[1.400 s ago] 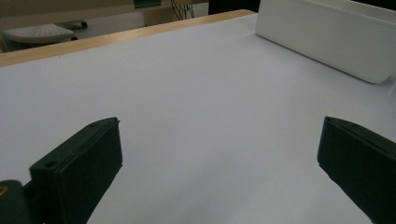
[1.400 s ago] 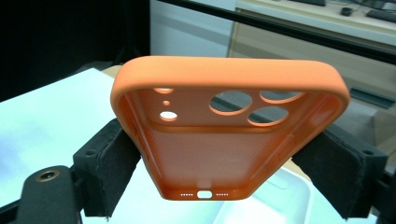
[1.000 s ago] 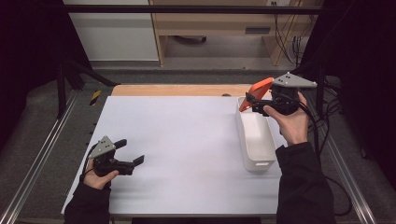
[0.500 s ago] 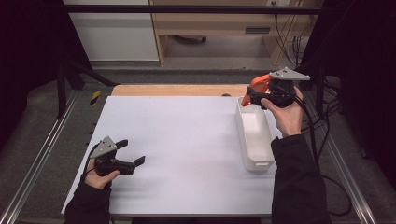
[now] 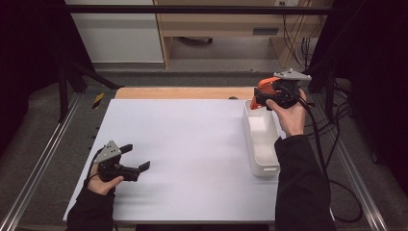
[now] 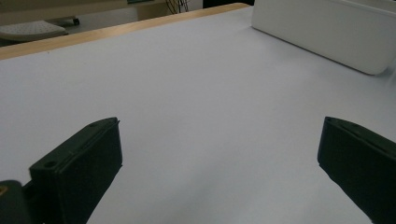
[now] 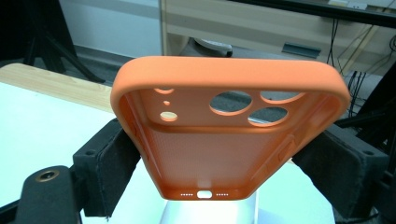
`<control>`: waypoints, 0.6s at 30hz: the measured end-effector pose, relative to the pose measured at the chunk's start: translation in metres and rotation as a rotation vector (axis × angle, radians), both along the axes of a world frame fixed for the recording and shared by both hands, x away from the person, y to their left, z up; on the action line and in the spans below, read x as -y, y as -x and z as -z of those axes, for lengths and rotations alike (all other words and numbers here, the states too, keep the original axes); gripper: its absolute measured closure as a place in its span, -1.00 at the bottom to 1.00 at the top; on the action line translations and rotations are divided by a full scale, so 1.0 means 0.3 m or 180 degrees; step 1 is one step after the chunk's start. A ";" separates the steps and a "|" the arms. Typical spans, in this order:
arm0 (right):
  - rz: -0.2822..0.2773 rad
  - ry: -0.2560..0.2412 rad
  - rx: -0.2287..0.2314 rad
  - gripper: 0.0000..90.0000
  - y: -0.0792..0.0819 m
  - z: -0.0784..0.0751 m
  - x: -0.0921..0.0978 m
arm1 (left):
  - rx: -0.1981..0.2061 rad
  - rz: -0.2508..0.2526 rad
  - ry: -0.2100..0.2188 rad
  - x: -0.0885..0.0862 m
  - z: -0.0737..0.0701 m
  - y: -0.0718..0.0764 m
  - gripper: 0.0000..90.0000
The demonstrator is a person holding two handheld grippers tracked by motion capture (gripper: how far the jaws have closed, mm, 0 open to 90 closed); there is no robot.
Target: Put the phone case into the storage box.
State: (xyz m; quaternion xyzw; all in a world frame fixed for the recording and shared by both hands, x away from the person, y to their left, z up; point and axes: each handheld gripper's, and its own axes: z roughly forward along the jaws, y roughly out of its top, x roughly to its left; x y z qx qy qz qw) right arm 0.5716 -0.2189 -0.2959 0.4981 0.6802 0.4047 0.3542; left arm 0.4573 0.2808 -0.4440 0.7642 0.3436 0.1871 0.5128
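My right gripper (image 5: 255,101) is shut on an orange phone case (image 5: 263,87) and holds it above the far end of a long white bin (image 5: 263,161) at the table's right. In the right gripper view the orange phone case (image 7: 224,135) faces me with its inside up and its camera holes at the far end, pinched at both long sides by the black jaws. My left gripper (image 5: 136,157) rests low at the table's near left, jaws wide open over bare white surface. In the left gripper view the white bin (image 6: 327,32) lies far off at the upper right.
The white table top (image 5: 192,144) has a wooden strip (image 5: 183,92) along its far edge. Metal rails (image 5: 38,163) run along both sides. Black cables (image 5: 332,120) hang to the right. A wooden cabinet (image 5: 226,24) stands on the floor beyond.
My right gripper has carried the orange case away from the bin's middle toward its far end and slightly higher. The left gripper has stayed where it was.
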 end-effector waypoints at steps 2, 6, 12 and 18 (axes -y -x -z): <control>0.0026 -0.0001 -0.0029 -0.65 -0.009 0.008 -0.001 | -0.0002 0.0008 -0.0003 0.000 0.001 0.000 -1.00; 0.0093 -0.0008 -0.0074 -0.65 -0.030 0.027 0.001 | -0.0017 0.0020 -0.0003 0.003 0.005 -0.002 -1.00; 0.0172 -0.0032 -0.0148 -0.65 -0.061 0.055 -0.001 | -0.0024 0.0041 -0.0025 0.007 0.008 -0.003 -1.00; 0.0244 -0.0034 -0.0195 -0.65 -0.085 0.080 -0.005 | -0.0028 0.0050 -0.0027 0.008 0.009 -0.004 -1.00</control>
